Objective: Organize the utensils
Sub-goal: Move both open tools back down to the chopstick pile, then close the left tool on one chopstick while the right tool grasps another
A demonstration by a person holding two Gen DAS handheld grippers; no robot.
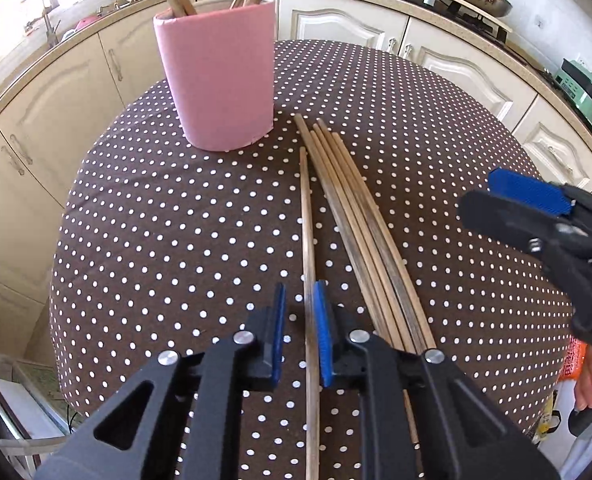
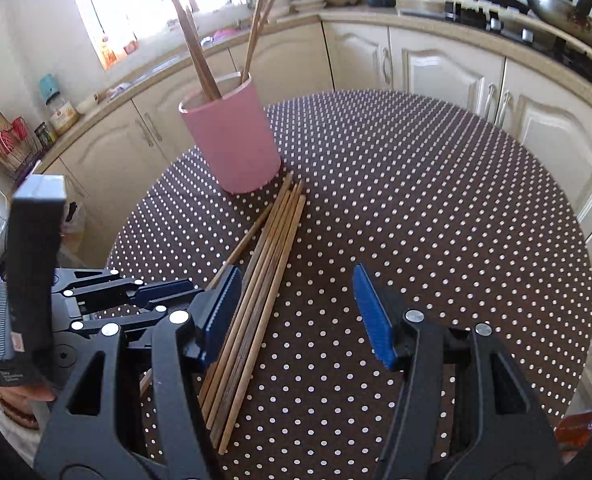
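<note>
single chopstick [image 1: 308, 280] lies lengthwise on the dotted desk [image 1: 155, 220], its far tip aimed at the pink cup [image 1: 215, 80]. left gripper [image 1: 299, 332] has its blue pads nearly together around that stick; the right pad touches it, a sliver of gap shows by the left pad. just beside it, a bundle of chopsticks [image 2: 255, 288] runs the same way, tips near the cup's base. the cup stands upright with several chopsticks [image 2: 199, 52] leaning inside. right gripper [image 2: 298, 316] hangs wide apart, holding nothing, bundle beside its left pad.
</note>
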